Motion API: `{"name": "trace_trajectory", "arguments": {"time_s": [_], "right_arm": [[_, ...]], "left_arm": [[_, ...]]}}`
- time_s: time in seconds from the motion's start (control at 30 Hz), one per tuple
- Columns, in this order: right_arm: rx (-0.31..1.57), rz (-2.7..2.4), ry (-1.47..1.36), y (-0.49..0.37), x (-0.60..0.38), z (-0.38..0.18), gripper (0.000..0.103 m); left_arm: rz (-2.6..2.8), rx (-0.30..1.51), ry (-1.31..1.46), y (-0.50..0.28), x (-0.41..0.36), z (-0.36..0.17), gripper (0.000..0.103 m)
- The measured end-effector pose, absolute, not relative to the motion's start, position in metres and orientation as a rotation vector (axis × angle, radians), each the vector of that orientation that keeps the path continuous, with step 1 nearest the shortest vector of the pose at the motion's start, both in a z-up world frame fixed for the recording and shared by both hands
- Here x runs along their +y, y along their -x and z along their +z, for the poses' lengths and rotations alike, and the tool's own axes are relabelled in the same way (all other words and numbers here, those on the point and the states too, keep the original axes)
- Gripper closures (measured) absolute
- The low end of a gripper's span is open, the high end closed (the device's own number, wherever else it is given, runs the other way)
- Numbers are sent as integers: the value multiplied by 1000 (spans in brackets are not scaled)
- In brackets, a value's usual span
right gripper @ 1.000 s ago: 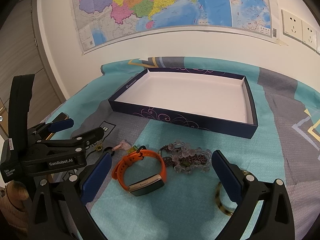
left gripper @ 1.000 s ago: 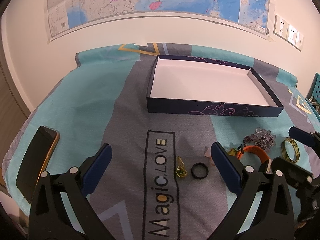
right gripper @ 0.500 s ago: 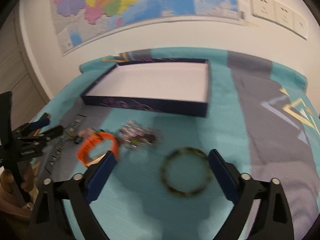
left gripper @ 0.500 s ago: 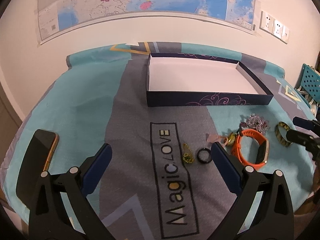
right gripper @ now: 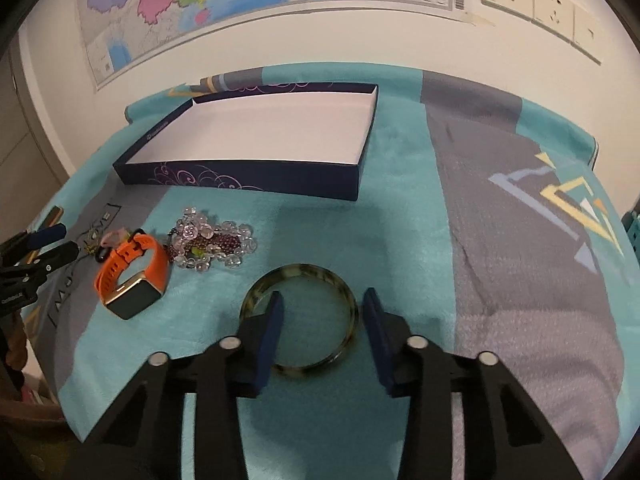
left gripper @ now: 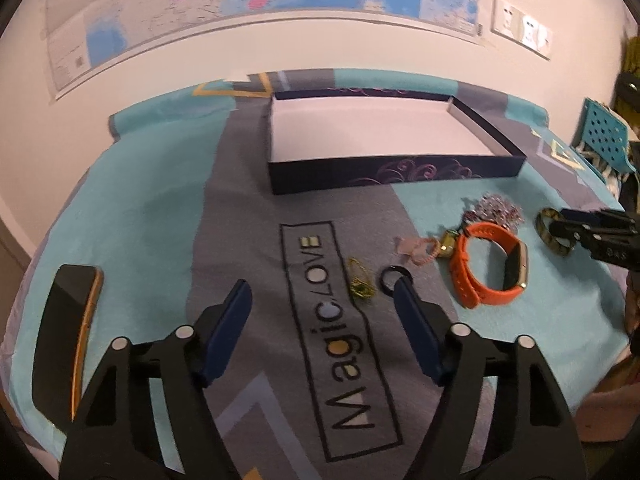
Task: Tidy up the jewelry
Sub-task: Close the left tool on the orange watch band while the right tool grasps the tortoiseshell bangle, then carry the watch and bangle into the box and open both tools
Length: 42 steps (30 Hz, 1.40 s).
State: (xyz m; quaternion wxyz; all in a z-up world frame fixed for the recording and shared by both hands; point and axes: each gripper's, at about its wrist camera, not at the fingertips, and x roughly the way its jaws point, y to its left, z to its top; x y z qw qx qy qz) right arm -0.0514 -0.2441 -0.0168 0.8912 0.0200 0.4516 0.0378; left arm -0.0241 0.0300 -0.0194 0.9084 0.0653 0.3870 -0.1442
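A dark blue box [left gripper: 392,172] with a white, empty inside stands at the back; it also shows in the right wrist view [right gripper: 240,178]. My right gripper [right gripper: 322,306] is open, its jaws straddling the right part of a mottled green bangle [right gripper: 316,274]. An orange watch [right gripper: 132,268] and a bead bracelet [right gripper: 212,242] lie to its left. My left gripper [left gripper: 322,300] is open above the cloth, its right finger at a black ring [left gripper: 390,278], beside a gold pendant [left gripper: 360,286]. A pink ring [left gripper: 420,250] and the watch [left gripper: 488,270] lie further right.
A phone [left gripper: 66,336] lies at the left table edge. The cloth [left gripper: 160,220] has a "Magic.LOVE" print [left gripper: 340,340]. A wall with a map [right gripper: 240,0] stands behind the table. A teal crate [left gripper: 600,140] stands at the right.
My right gripper has moved down onto the bangle and its jaws have narrowed around it. My left gripper has narrowed and come closer to the black ring.
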Motion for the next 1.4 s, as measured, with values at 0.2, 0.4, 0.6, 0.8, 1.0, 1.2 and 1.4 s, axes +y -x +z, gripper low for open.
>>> {"name": "trace_trajectory", "arguments": {"time_s": [0.2,0.4,0.6,0.8,1.0,1.2,1.4], "right_arm": [[942,96,-62,49,-251,-16,96],[950,134,-90,50,-251,-14,97],[951,147,-87,51,-250,-15,97],[952,173,-55,50,-246,-15,79],[951,190,18,47,-236,-14,98],[936,213,-11,46,-244,-7,98],[878,238,-64,39,-252,17,97]], "left_arm": [[-428,774,-150,36,13,-10,37],[-603,807,-135,42,-17,-9,47],[-657,894,-88,20,-35,-21,72],[-650,975,-69,2,-37,-32,80],[-608,987,-103,-3,-40,-32,92],[-619,944,-126,0,-41,-19,92],[-643,875,-109,-5,-29,11,91]]}}
